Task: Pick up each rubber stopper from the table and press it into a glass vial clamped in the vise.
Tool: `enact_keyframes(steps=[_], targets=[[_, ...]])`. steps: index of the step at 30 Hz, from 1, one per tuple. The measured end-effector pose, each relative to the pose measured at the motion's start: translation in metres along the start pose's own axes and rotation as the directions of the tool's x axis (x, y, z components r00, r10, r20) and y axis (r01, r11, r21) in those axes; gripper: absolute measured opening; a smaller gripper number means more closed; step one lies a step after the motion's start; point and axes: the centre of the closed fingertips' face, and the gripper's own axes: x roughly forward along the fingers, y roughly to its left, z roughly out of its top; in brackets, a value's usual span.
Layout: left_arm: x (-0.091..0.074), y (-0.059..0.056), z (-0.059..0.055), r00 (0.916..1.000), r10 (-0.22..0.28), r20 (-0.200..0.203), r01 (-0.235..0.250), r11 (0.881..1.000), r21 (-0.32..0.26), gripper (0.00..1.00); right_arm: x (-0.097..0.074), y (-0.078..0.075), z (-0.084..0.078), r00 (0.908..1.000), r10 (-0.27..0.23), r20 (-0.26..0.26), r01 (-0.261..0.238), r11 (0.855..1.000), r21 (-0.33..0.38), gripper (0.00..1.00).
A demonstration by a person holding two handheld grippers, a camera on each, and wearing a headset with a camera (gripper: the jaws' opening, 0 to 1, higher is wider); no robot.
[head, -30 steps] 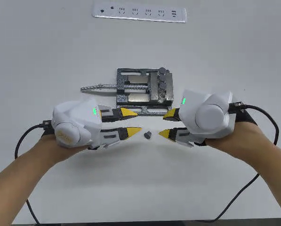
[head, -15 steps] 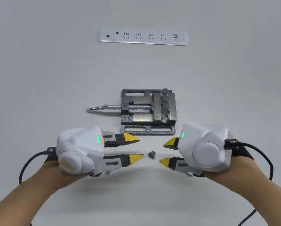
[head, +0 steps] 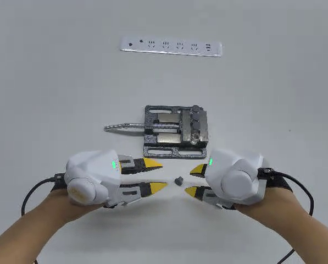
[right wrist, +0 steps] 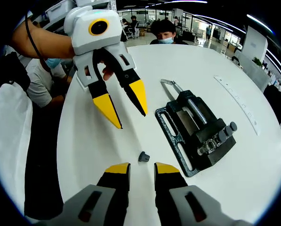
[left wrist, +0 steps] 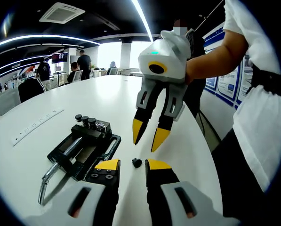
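— So, what has changed?
— Both grippers have dropped back from the vise point(head: 177, 132). The left gripper point(head: 164, 174) and right gripper point(head: 188, 180), jaws spread and empty, now flank the rubber stopper point(head: 178, 180) lying loose on the bench point(head: 70, 99). Pickup looks next.

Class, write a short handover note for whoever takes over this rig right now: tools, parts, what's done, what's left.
Open and empty: left tool and right tool, tips facing each other low over the table.
One rubber stopper lies loose on the table between the tips; the vise sits just beyond.
Done: three vials in the vise look stoppered.
Left: grasp the stopper and press it into the fourth vial, which looks open.
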Motion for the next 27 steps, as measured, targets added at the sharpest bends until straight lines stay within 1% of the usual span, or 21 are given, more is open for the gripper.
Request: enact_keyframes(steps=[3,8,12,18,24,27], targets=[[-0.001,0.0,-0.001,1.0,0.003,0.0,-0.003,1.0,-0.002,0.18,0.001,-0.001,-0.001,0.9998,-0.019,-0.003,0.019,1.0,-0.012,0.18],[-0.001,-0.002,-0.004,1.0,0.001,-0.001,-0.001,1.0,-0.004,0.18,0.005,-0.001,0.002,0.9996,-0.027,0.013,0.027,1.0,0.006,0.16],[-0.002,-0.004,-0.005,1.0,0.001,0.004,-0.001,1.0,-0.009,0.18,0.01,0.001,0.003,0.9995,-0.029,0.014,0.029,1.0,-0.001,0.12],[-0.003,-0.007,-0.006,1.0,0.002,0.007,-0.002,1.0,-0.013,0.18,0.02,0.001,0.001,0.9996,-0.026,0.01,0.025,0.999,0.031,0.11],[-0.004,-0.009,-0.012,1.0,0.002,0.005,-0.002,1.0,-0.019,0.18,0.024,0.0,0.001,0.9993,-0.037,0.005,0.037,0.999,0.04,0.08],[-0.005,-0.009,-0.013,1.0,0.003,0.005,-0.003,1.0,-0.023,0.18,0.025,-0.003,0.001,0.9988,-0.05,0.003,0.049,0.998,0.049,0.08]])
